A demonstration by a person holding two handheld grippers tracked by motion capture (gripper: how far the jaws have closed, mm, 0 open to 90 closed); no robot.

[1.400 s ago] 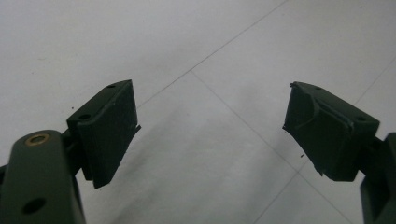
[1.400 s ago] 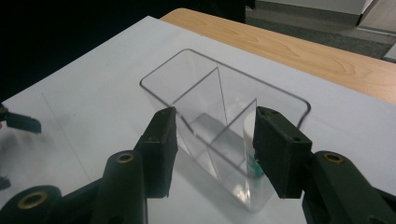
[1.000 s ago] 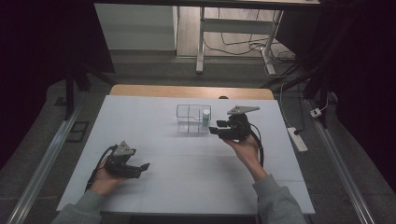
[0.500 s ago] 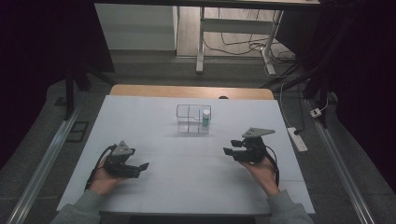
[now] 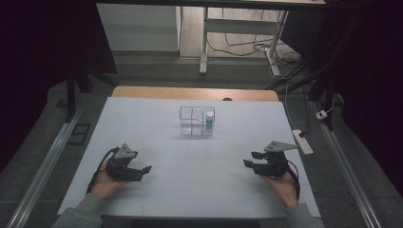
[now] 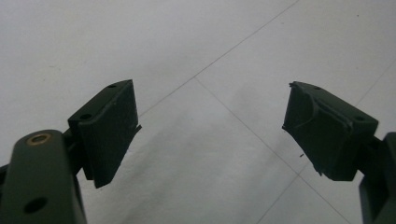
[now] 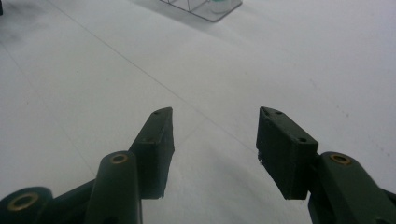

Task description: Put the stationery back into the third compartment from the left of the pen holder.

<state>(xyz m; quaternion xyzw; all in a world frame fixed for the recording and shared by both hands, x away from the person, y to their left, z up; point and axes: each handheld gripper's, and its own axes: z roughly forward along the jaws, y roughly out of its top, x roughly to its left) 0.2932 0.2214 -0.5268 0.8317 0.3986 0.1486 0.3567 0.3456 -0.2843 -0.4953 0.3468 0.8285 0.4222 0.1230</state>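
Note:
A clear compartmented box (image 5: 196, 121) stands at the middle back of the white table (image 5: 199, 180). A small bottle with a white cap (image 5: 209, 119) stands upright in its right-hand compartment. My left gripper (image 5: 145, 172) rests low at the front left, open, with nothing between its jaws (image 6: 210, 135). At the front right my right gripper (image 5: 251, 159) is open and empty too (image 7: 215, 144), pointing left. The box's near corner (image 7: 205, 8) shows at the top of the right gripper view.
A white power strip (image 5: 302, 141) lies at the table's right edge. A wooden strip (image 5: 195, 93) runs along the far edge. Metal rails flank the table (image 5: 45, 166). Table legs and cables (image 5: 237, 45) lie on the floor beyond.
My right gripper has drawn back from beside the box to the front right of the table and come down low. The left gripper has stayed where it was.

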